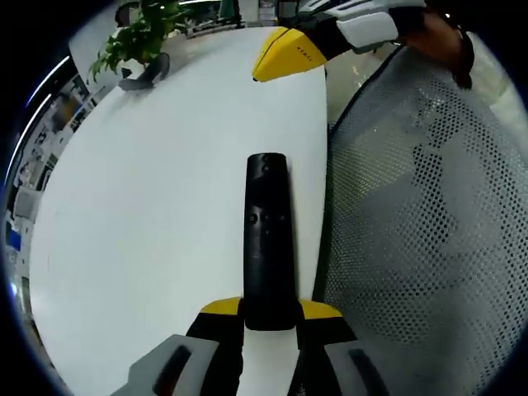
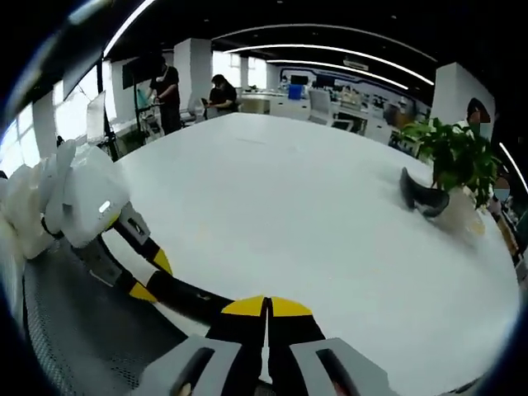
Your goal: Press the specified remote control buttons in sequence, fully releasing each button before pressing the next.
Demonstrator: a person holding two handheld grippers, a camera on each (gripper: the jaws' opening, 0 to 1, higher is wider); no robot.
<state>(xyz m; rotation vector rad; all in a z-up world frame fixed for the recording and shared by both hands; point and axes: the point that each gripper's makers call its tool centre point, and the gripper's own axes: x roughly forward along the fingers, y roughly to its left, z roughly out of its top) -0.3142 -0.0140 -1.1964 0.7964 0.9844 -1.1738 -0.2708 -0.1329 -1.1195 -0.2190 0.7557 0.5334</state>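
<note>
Clamping the remote (image 1: 267, 239), left gripper (image 1: 271, 309); right gripper (image 2: 267, 307) closed; plant (image 1: 140, 37), mesh chair (image 1: 429, 231) nearby.

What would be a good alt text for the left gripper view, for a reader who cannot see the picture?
A black remote control is clamped at its near end by the left hand-held gripper, pointing away over a white table. The right hand-held gripper, yellow-tipped and shut, reaches in at the top, apart from the remote. A potted plant stands at the far edge, and a grey mesh chair back is on the right.
</note>
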